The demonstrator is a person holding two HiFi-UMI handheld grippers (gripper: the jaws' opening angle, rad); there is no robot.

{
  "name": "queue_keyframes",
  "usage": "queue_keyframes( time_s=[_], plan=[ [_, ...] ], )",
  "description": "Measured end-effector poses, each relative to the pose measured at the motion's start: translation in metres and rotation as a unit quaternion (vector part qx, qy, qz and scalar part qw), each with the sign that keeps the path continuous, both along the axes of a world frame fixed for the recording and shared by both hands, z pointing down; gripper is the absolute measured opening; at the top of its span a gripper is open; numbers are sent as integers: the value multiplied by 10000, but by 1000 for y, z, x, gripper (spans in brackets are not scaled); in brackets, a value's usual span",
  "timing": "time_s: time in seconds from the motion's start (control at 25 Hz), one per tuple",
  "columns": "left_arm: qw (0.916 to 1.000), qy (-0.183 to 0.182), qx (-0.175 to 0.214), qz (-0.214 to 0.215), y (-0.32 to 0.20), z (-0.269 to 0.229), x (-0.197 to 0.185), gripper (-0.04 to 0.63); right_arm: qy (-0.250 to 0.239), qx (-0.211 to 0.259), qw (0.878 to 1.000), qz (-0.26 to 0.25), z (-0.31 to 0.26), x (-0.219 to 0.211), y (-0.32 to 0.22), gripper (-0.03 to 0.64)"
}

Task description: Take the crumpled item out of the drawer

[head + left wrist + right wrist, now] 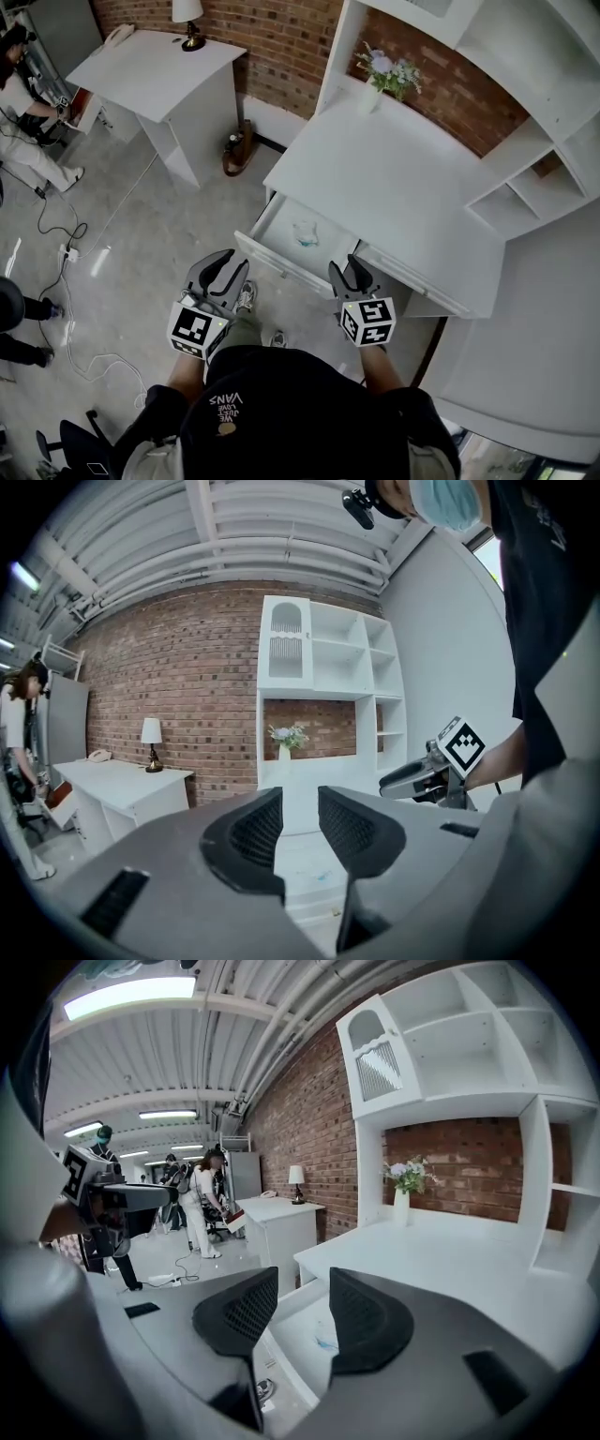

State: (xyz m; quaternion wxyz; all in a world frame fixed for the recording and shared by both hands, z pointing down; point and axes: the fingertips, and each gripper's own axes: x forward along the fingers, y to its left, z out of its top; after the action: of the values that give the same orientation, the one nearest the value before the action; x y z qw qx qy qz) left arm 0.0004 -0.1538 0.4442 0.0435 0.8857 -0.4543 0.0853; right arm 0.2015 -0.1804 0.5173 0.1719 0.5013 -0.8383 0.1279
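Note:
The white desk's drawer [277,215] is pulled out, and a small crumpled clear item with a blue mark [306,232] lies inside it. My left gripper [229,266] hovers in front of the drawer's left end, open and empty. Just before the drawer's right end, my right gripper [355,272] is also open and holds nothing. In the left gripper view the crumpled item [323,876] shows low in the gap of the left gripper [300,825], with the right gripper [424,774] off to the side. The right gripper view shows the crumpled item [325,1342] in the drawer [286,1309] beyond the right gripper [302,1314].
A vase of flowers [382,75] stands at the back of the white desk top [394,178], under a hutch of shelves [525,187]. Another white desk [159,66] with a lamp [187,19] is at the far left. Cables [66,253] lie on the floor, and people stand at the left.

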Motion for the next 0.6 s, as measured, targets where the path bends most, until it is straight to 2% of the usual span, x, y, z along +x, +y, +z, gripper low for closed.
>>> queue_keyframes(
  time_s=[0.32,0.48,0.6],
  plan=[
    [9987,-54,-117,494,-54,11,-1,98,427,-298,9986,68,42,-8,-54,158],
    [9966,-75,-96,814,-79,14,2,98,972,-607,9934,-22,76,-9,-76,158],
    [9956,-66,-129,924,-96,19,0,98,1484,-921,9844,-221,108,-8,-85,156]
  ],
)
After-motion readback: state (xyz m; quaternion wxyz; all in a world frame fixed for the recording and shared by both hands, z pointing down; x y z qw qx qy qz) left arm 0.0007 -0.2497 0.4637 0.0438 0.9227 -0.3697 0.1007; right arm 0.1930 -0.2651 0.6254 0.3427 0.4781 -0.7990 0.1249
